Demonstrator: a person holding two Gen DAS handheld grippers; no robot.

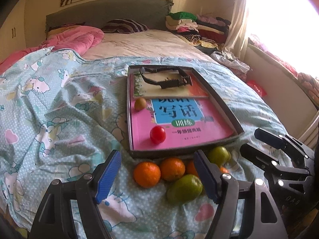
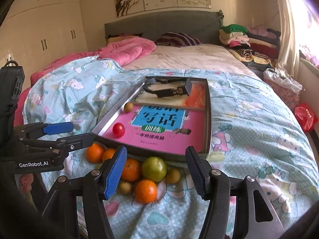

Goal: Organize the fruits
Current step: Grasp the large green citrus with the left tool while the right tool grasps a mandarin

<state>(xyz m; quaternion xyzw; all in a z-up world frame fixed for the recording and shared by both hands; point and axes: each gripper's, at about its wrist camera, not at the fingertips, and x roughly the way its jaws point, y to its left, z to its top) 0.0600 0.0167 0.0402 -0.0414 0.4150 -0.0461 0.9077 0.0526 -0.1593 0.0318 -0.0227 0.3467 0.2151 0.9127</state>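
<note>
Left wrist view: we are holding the left gripper [image 1: 157,176] wide with nothing gripped, oranges [image 1: 147,174] lying between its fingers (a green fruit [image 1: 184,188] at five o'clock). Our right gripper [image 2: 156,172] is gaping too, framing the pile; the tray [image 1: 233,123] is sitting at twelve o'clock.

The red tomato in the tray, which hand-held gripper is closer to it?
Left. It sits just below the tomato, over the oranges. The right is further right.

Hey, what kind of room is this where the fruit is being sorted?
A bedroom, almost certainly. The fruit lies on a bed's cartoon-print quilt, with a padded headboard behind, built-in wardrobes along one wall and folded clothes stacked beside the bed.
</note>
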